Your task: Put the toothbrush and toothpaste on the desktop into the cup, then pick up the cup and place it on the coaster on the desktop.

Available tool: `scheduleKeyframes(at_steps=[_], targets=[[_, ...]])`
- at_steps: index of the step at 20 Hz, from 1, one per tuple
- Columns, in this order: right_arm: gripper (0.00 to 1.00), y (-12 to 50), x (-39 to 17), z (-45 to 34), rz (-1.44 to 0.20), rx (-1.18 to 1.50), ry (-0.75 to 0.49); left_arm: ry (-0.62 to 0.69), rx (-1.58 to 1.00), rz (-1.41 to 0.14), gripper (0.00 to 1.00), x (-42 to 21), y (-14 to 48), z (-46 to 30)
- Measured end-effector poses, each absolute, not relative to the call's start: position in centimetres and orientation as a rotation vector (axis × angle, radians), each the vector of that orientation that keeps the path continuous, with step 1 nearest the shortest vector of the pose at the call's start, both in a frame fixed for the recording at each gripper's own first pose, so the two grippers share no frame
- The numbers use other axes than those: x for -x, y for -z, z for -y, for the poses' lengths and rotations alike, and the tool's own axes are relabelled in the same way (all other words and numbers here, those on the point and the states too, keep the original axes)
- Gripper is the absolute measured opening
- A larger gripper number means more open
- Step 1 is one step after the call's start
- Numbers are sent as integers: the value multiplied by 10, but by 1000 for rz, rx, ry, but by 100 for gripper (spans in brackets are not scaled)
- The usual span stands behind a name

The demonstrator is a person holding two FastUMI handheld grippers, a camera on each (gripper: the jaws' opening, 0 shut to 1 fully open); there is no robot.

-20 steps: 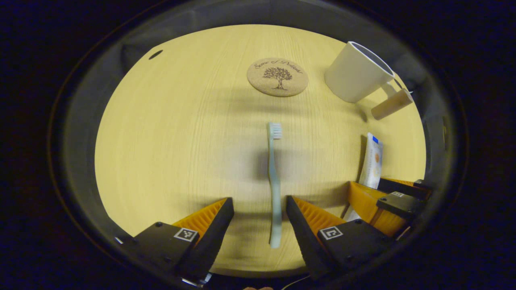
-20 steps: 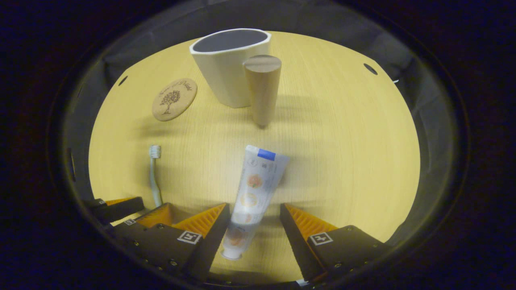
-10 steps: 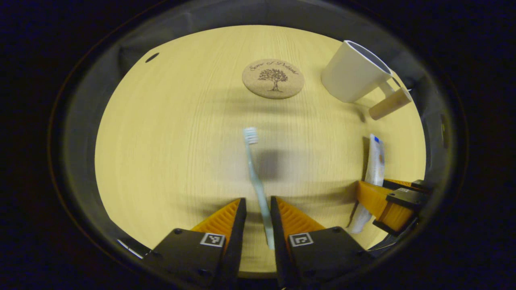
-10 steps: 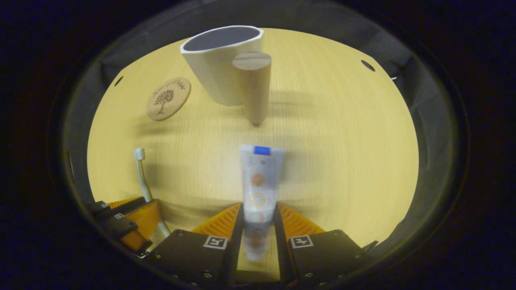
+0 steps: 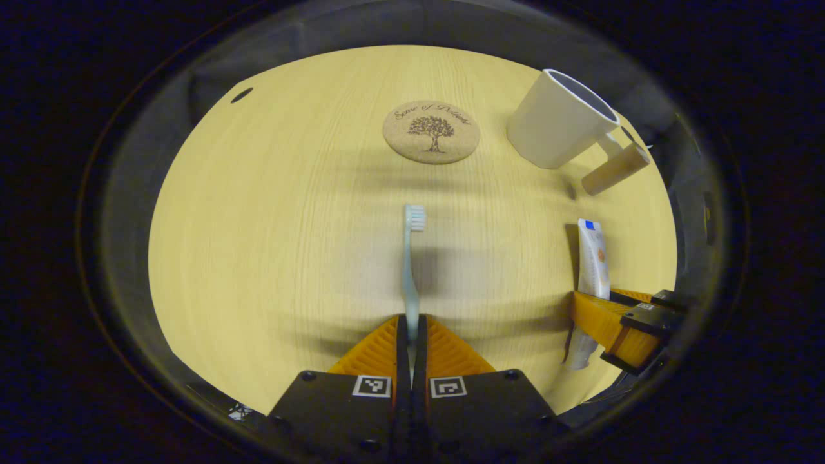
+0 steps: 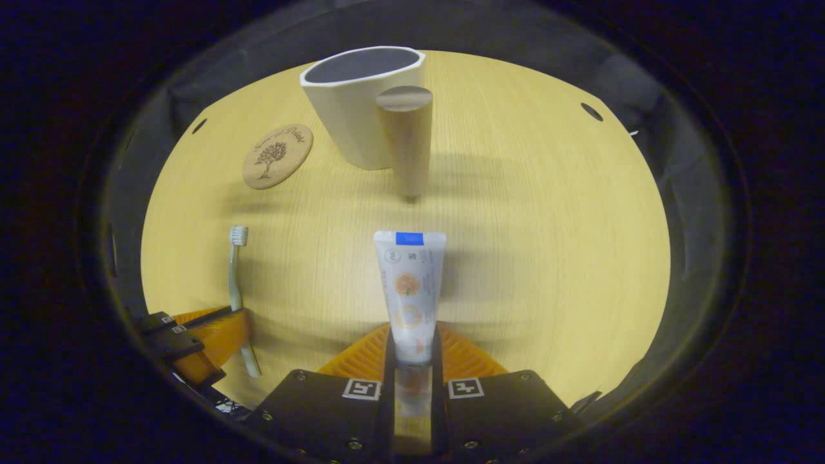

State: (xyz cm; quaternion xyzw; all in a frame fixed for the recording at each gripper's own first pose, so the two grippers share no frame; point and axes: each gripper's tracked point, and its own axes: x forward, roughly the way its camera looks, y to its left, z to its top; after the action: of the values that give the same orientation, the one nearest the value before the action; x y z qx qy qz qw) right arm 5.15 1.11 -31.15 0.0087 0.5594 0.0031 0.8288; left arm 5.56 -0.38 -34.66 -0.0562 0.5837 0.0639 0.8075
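Observation:
My left gripper is shut on the handle of a pale green toothbrush, whose white bristles point away from me. My right gripper is shut on the lower end of a white toothpaste tube with a blue band at its far end. A white cup with a round wooden handle stands at the far side of the desk. The round cork coaster with a tree print lies left of the cup. In the left gripper view the right gripper holds the tube at the right edge.
The pale wooden desktop has small dark holes near its far corners. Dark cloth walls surround it. In the right gripper view the left gripper and the toothbrush sit at the lower left.
Both grippers went from open around their objects to shut on them. The toothbrush and the toothpaste tube now point straight ahead, lined up with the fingers.

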Motion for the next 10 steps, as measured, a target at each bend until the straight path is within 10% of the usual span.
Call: scheduleKeyframes(at_steps=[10], targets=[[23, 308, -52, -9, -1148, -154, -33, -105, 124, -1185, 8, -49, 338, -4]])
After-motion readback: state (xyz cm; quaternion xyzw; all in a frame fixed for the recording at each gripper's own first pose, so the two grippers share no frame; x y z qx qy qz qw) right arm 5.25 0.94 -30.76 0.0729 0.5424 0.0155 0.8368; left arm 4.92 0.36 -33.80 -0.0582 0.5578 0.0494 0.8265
